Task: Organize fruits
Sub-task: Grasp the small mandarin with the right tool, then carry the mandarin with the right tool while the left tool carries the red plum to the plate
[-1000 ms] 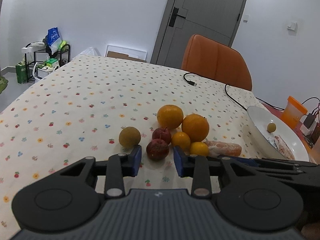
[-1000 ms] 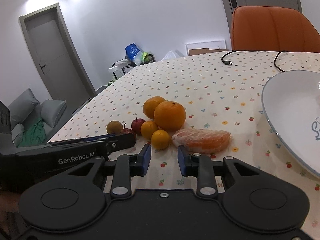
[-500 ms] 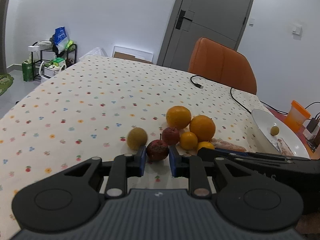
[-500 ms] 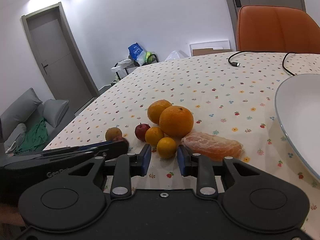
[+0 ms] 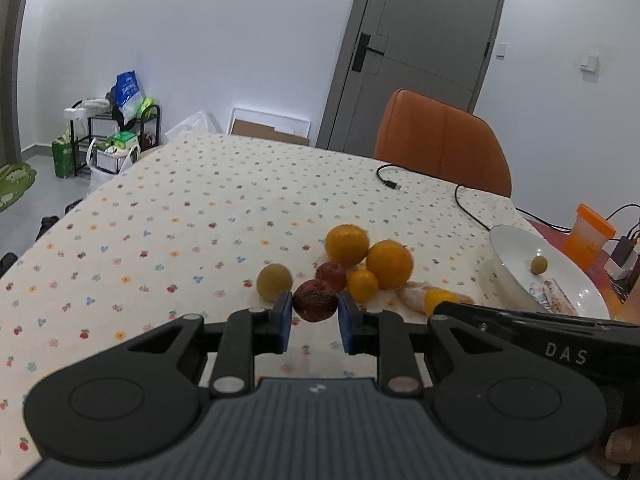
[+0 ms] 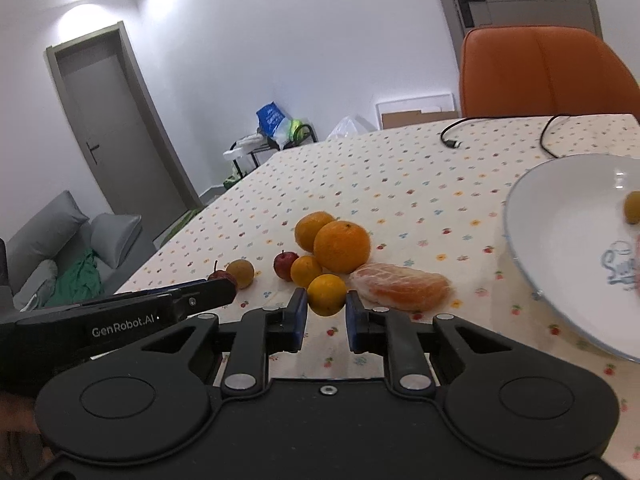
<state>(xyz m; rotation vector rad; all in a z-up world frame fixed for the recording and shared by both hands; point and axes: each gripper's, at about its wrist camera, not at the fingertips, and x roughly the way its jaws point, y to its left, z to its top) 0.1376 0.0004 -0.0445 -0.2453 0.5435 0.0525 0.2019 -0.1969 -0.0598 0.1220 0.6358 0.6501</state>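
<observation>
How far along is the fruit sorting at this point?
Early. Done: one small yellow-green fruit lies in the white plate. In hand: the left gripper brackets a dark red fruit; the right gripper brackets a small orange, both on the table. Left: two large oranges, the wrapped peeled segment, others.

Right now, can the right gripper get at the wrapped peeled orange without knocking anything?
Probably not cleanly. The right gripper has the small orange between its fingers, and the wrapped peeled orange lies just right of that, so it must shift sideways first.
</observation>
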